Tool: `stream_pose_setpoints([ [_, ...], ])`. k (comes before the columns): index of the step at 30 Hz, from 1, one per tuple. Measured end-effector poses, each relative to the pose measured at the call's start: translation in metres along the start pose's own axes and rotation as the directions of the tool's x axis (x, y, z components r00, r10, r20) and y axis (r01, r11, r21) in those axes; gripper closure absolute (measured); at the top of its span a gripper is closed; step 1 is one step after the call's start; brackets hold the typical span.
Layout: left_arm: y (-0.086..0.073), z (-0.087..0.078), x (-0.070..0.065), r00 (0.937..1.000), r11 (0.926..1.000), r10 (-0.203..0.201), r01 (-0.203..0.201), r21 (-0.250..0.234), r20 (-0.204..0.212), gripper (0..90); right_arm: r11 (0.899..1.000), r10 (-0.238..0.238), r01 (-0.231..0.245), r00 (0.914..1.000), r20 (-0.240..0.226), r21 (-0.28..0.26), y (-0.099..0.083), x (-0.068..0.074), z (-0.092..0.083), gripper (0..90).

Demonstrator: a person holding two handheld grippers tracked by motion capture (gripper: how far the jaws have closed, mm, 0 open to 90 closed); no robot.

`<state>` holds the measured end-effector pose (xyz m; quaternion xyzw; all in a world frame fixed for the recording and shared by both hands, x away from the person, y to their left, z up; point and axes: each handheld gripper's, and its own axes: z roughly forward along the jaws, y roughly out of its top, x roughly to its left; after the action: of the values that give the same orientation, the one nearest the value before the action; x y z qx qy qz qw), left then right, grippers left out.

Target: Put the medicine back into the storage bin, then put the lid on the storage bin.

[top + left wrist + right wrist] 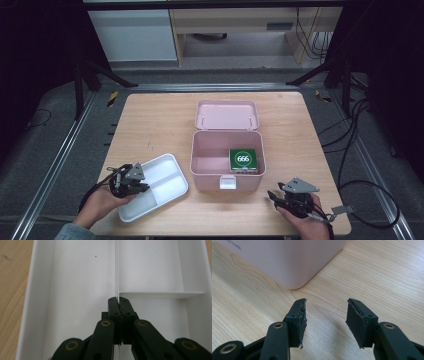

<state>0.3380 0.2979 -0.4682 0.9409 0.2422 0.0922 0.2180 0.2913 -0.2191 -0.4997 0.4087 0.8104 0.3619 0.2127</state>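
On the counter [150, 125], the left claw [117, 302] pinches the white tray's [170, 167] divider wall; the right claw [325, 317] hovers spread beside the open pink box [200, 165] holding a green packet [243, 160].

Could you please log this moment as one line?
left tool: shut on white tray's divider | right tool: open, over table | pink box: open, green pack inside

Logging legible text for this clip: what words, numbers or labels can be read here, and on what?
"666": white digits in a white ring on the green box, which lies in the open pink case.
Faint grey marks on the case wall in the right gripper view: too blurred to read.
White tray, table, and the gripper bodies: no text seen.
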Motion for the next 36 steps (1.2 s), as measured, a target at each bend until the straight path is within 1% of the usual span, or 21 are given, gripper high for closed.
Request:
stream_pose_setpoints([
  [4, 0.002, -0.007, 0.001, 1.0, 0.9998, 0.005, -0.005, -0.02, -0.008, 89.5, 1.0, 0.001, -0.001, 1.0, 0.002, 0.0, 0.0, -0.001, 0.0, 49.8],
  [6, 0.003, -0.012, 0.003, 0.9998, 0.9997, 0.012, -0.012, -0.021, -0.016, 89.5, 1.0, 0.0, 0.0, 1.0, 0.004, 0.001, 0.0, -0.001, 0.0, 49.8],
  [7, 0.003, -0.014, 0.004, 0.9997, 0.9996, 0.012, -0.012, -0.025, -0.02, 89.5, 1.0, 0.0, 0.0, 1.0, 0.004, 0.0, 0.0, -0.001, 0.0, 49.8],
  [8, 0.004, -0.017, 0.005, 0.9997, 0.9992, 0.005, -0.006, -0.04, -0.022, 89.6, 1.0, -0.002, 0.002, 1.0, 0.005, -0.001, 0.0, -0.001, 0.0, 49.8],
  [11, 0.007, -0.029, 0.009, 0.9996, 0.9977, -0.002, 0.0, -0.068, -0.027, 89.5, 1.0, 0.0, 0.0, 1.0, 0.005, -0.002, 0.0, -0.001, -0.001, 49.8],
  [13, 0.01, -0.038, 0.012, 0.9993, 0.9971, 0.001, -0.004, -0.076, -0.038, 89.5, 1.0, 0.0, 0.0, 1.0, 0.003, -0.003, 0.0, -0.002, -0.001, 49.8],
  [15, 0.014, -0.047, 0.016, 0.9989, 0.9957, 0.007, -0.011, -0.092, -0.047, 89.6, 1.0, 0.0, 0.0, 1.0, 0.005, -0.006, 0.001, -0.002, -0.001, 49.8],
  [16, 0.017, -0.054, 0.019, 0.9985, 0.994, 0.012, -0.018, -0.108, -0.054, 89.6, 1.0, 0.001, -0.001, 1.0, 0.005, -0.007, 0.001, -0.002, -0.001, 49.7],
  [21, 0.027, -0.074, 0.026, 0.9975, 0.99, 0.015, -0.024, -0.139, -0.069, 89.6, 1.0, 0.002, -0.002, 1.0, 0.006, -0.005, 0.001, -0.002, -0.002, 49.8],
  [23, 0.032, -0.081, 0.029, 0.9968, 0.9887, 0.024, -0.035, -0.146, -0.076, 89.6, 1.0, 0.003, -0.003, 1.0, 0.006, -0.007, 0.001, -0.002, -0.002, 49.8],
  [29, 0.055, -0.102, 0.035, 0.9932, 0.9849, 0.058, -0.074, -0.157, -0.101, 89.6, 1.0, 0.005, -0.005, 1.0, 0.009, -0.01, 0.001, -0.003, -0.003, 49.7],
  [32, 0.067, -0.108, 0.037, 0.991, 0.9809, 0.078, -0.096, -0.169, -0.109, 89.6, 1.0, 0.006, -0.006, 0.9999, 0.009, -0.011, 0.001, -0.004, -0.003, 49.8],
  [33, 0.071, -0.11, 0.036, 0.9883, 0.9782, 0.09, -0.111, -0.175, -0.123, 89.6, 1.0, 0.005, -0.005, 0.9999, 0.009, -0.011, 0.001, -0.004, -0.003, 49.8],
  [36, 0.083, -0.115, 0.037, 0.9885, 0.9758, 0.104, -0.123, -0.181, -0.109, 89.6, 1.0, 0.008, -0.008, 0.9999, 0.006, -0.01, 0.001, -0.004, -0.002, 49.8],
])
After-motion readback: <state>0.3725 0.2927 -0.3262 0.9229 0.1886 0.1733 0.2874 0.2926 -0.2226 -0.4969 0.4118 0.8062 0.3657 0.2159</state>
